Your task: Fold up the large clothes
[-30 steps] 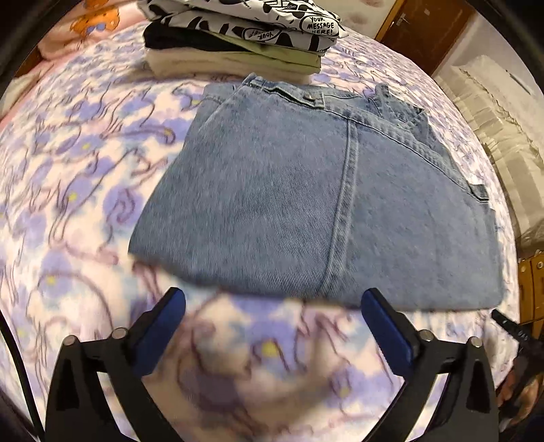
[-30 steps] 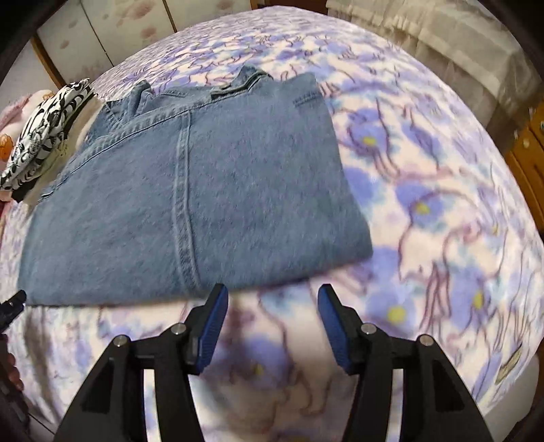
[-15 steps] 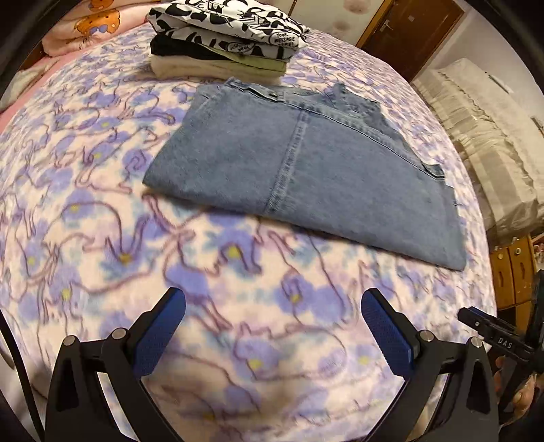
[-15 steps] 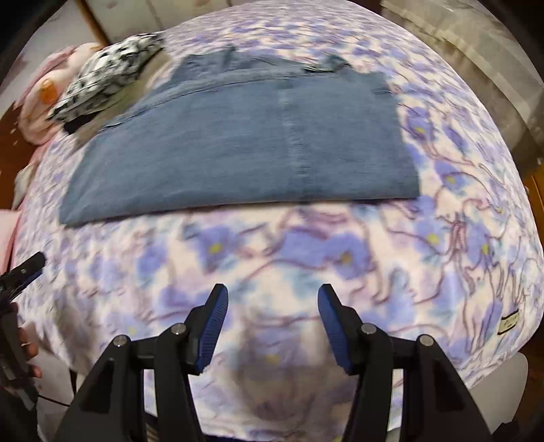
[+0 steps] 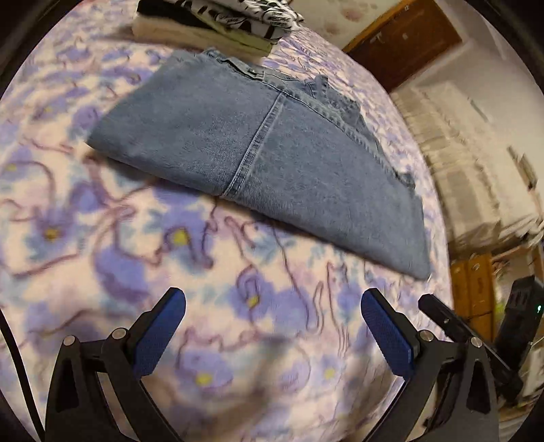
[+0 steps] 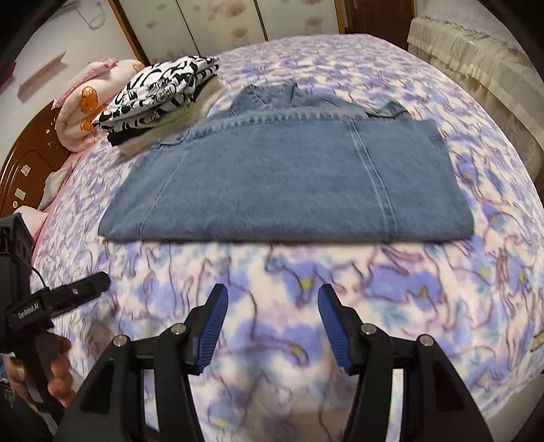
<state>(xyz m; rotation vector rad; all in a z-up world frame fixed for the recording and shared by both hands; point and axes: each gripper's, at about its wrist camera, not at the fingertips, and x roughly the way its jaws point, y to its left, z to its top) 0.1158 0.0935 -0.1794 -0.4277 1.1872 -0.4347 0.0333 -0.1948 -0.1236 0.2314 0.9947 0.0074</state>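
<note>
A folded blue denim garment [image 5: 258,159] lies flat on the bed's purple flowered blanket [image 5: 170,272]; it also shows in the right wrist view [image 6: 292,176]. My left gripper [image 5: 272,326] is open wide and empty, hovering over the blanket short of the denim's near edge. My right gripper [image 6: 270,319] is open and empty, also back from the denim's near fold. The left gripper's body and the hand holding it show at the left of the right wrist view [image 6: 51,306].
A stack of folded clothes [image 6: 159,98] topped by a black-and-white print sits beyond the denim, also in the left wrist view [image 5: 217,23]. A pink pillow [image 6: 85,102] and wooden headboard [image 6: 23,163] are far left. A cream sofa [image 6: 476,51] is right.
Both grippers have drawn back from the denim's near edge toward the foot of the bed, staying open and empty. The denim has not moved.
</note>
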